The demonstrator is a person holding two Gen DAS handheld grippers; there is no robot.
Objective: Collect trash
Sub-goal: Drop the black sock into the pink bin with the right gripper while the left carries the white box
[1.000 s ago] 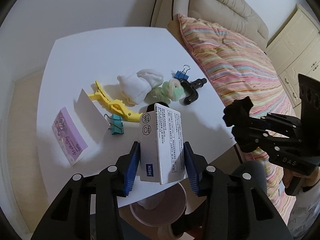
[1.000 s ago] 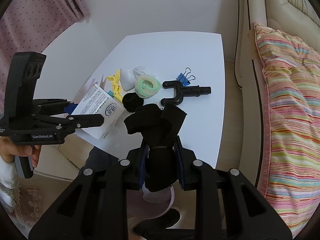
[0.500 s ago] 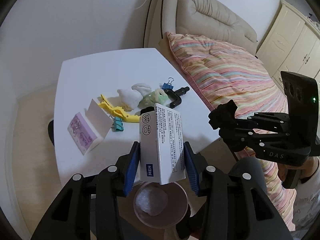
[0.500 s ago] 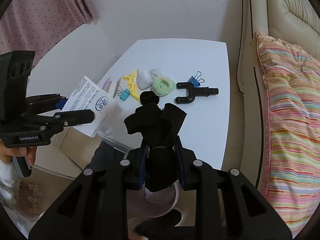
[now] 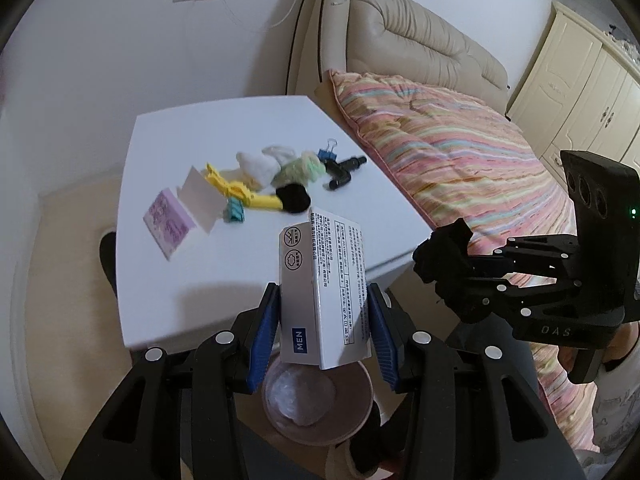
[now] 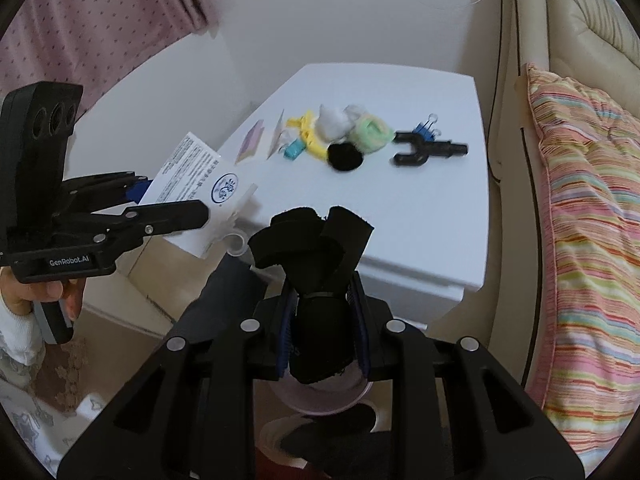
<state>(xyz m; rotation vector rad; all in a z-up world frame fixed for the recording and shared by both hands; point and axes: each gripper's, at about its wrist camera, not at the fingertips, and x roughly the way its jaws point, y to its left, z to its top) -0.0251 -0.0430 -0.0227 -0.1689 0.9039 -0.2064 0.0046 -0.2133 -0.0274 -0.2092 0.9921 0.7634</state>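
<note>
While the left gripper (image 5: 325,322) clamps a white carton (image 5: 322,292) marked MEN at lower centre of its frame, a pink waste bin (image 5: 320,430) sits directly beneath. At lower centre of the right wrist view, the right gripper (image 6: 322,330) pinches a bunched black cloth (image 6: 316,280). Behind both, on the white table (image 5: 160,280), lie a yellow clip (image 5: 236,192), a black puff (image 5: 294,199) and a black Y-shaped fitting (image 6: 426,150).
</note>
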